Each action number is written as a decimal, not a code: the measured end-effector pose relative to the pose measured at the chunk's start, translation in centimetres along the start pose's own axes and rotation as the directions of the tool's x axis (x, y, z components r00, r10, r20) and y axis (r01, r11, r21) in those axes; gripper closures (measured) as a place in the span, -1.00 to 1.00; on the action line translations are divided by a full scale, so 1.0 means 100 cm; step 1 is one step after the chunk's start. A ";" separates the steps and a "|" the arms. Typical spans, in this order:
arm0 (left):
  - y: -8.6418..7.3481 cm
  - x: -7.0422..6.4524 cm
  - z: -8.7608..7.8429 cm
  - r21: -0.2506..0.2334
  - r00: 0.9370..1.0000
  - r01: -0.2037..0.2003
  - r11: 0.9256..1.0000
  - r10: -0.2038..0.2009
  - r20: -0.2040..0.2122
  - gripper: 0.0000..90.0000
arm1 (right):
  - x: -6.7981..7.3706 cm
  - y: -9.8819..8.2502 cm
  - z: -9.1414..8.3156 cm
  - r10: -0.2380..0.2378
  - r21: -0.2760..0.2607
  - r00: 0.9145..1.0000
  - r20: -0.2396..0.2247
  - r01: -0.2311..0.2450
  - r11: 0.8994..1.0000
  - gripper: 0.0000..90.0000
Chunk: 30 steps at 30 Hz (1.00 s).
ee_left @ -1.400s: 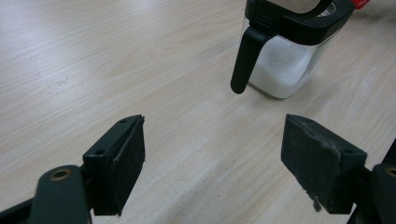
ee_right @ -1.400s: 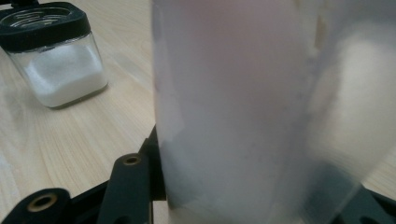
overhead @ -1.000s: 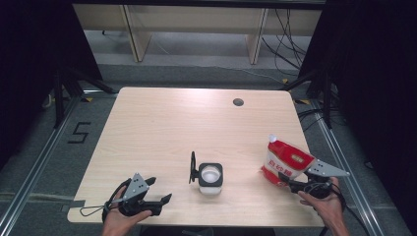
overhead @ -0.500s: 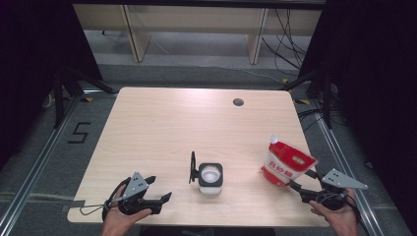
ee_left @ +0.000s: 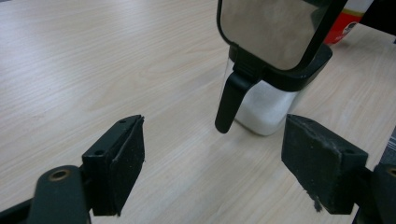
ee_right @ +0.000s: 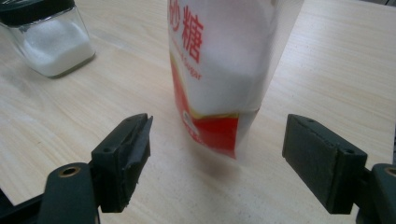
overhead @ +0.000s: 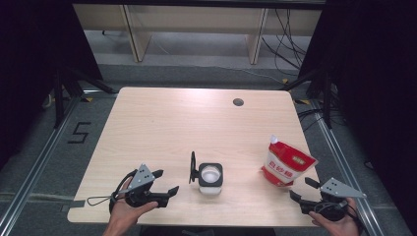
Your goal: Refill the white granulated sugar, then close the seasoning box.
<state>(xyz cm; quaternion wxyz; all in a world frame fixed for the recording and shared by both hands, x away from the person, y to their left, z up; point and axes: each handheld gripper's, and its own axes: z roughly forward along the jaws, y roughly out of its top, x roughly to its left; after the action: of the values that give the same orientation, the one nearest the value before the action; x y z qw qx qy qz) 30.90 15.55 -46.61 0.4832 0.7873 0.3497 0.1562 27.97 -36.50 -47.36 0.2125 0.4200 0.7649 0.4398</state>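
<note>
A square glass jar (overhead: 210, 178) of white sugar stands near the table's front middle, its black flip lid (overhead: 193, 167) raised at its left side. To its right a red and white sugar pouch (overhead: 285, 164) stands upright by itself. My left gripper (overhead: 166, 181) is open and points at the jar (ee_left: 266, 107) from the left, a short way off. At the front right corner my right gripper (overhead: 301, 189) is open; its jaws have just been opening. The pouch (ee_right: 224, 60) stands just ahead of them, and they do not touch it.
The light wooden table (overhead: 162, 128) has a round cable hole (overhead: 238, 102) near its far edge. Both hands sit at the front edge. Dark stands and cables surround the table on the floor.
My right gripper has let go of the pouch and drawn back toward the front right corner. The pouch, tilted before, now stands upright. The left gripper has stayed put.
</note>
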 end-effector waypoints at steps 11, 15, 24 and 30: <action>0.018 0.000 0.007 -0.003 1.000 0.004 1.000 -0.004 0.030 -0.27 | 0.006 -0.004 -0.003 -0.076 0.048 0.996 0.042 0.074 0.996 -0.48; 0.027 -0.001 0.007 0.013 0.998 -0.063 0.998 0.062 0.027 0.09 | 0.010 -0.005 -0.002 -0.053 0.074 0.998 0.022 0.052 0.996 -0.47; 0.037 -0.006 0.008 -0.002 0.993 -0.111 0.994 0.111 0.025 0.82 | 0.007 -0.006 -0.004 -0.074 0.077 0.996 0.047 0.070 0.995 -0.46; 0.042 -0.007 0.007 -0.002 0.992 -0.124 0.992 0.124 0.035 0.98 | 0.008 -0.005 -0.003 -0.080 0.078 0.995 0.052 0.075 0.994 -0.45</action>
<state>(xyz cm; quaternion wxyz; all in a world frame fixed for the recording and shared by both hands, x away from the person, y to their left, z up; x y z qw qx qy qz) 32.52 13.41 -43.28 0.4784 0.8102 0.2918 0.1719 27.10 -36.07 -47.57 0.2341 0.4096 0.7907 0.3901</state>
